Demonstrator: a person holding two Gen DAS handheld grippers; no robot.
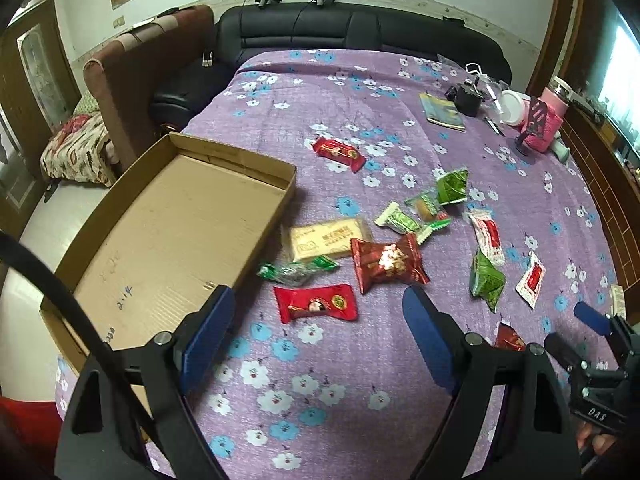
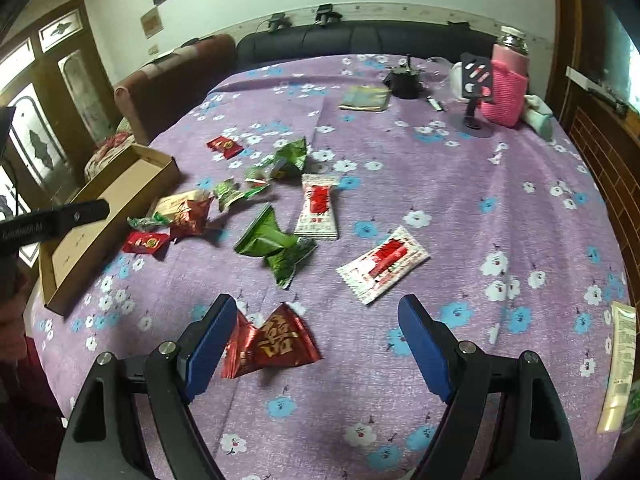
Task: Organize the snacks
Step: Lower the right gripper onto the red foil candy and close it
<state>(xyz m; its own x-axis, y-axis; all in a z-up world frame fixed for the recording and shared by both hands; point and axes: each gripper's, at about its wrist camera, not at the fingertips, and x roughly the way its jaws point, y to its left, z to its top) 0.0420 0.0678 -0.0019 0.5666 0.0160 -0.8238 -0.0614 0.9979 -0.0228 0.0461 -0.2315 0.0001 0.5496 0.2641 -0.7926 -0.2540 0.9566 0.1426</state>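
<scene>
An open cardboard box (image 1: 172, 232) lies empty on the left of the purple flowered cloth. Wrapped snacks are scattered to its right: a beige biscuit pack (image 1: 328, 238), a red foil bag (image 1: 386, 262), green packets (image 1: 486, 278) and white-and-red sachets (image 1: 488, 236). My left gripper (image 1: 318, 296) is open, hovering over a flat red packet (image 1: 316, 303) that shows between its blue fingers. My right gripper (image 2: 318, 300) is open too. A red foil packet with gold characters (image 2: 276, 344) lies between its fingers, close to the left pad (image 2: 212, 336), and nothing presses on it.
At the far right stand a pink knitted bottle cover (image 1: 550, 120), a black cup (image 1: 468, 98), a phone stand (image 2: 476, 92) and a booklet (image 1: 442, 112). A cream tube (image 2: 620, 364) lies at the right table edge. A black sofa (image 1: 320, 28) is behind the table.
</scene>
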